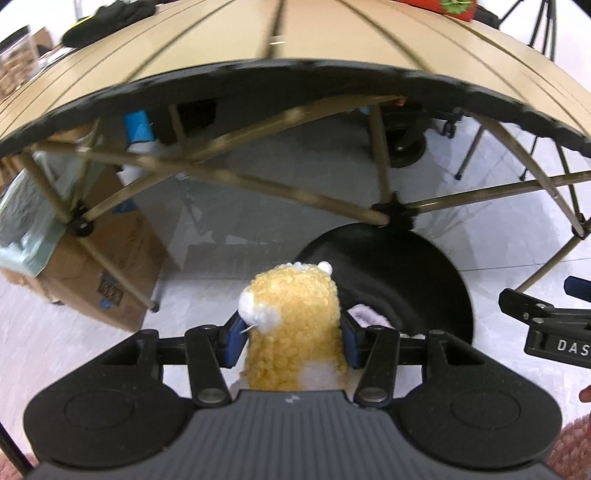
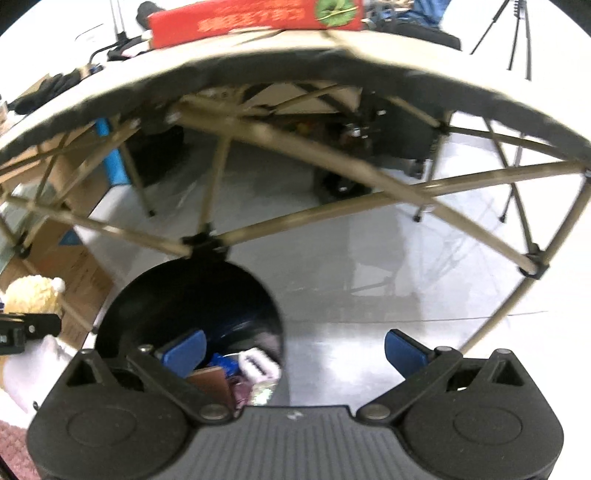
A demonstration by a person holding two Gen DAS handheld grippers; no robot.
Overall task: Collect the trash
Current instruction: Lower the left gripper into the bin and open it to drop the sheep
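Observation:
My left gripper [image 1: 291,341] is shut on a fuzzy yellow and white plush toy [image 1: 293,314], its blue pads pressing both sides. The toy hangs just in front of a round black trash bin [image 1: 424,273] on the floor, under the table edge. In the right wrist view the same plush toy [image 2: 33,295] shows at the far left. My right gripper [image 2: 295,350] stands wide open with nothing between its blue pads, over the bin's right rim. The black trash bin [image 2: 147,295] holds several bits of trash [image 2: 236,373], among them something white, blue and brown.
A tan folding table [image 1: 295,33] with crossed metal legs [image 2: 288,218] spans the upper part of both views. A red box [image 2: 255,18] lies on it. Cardboard boxes [image 1: 110,258] stand on the floor at left. A tripod [image 2: 517,37] stands behind. White floor [image 2: 388,277] lies right of the bin.

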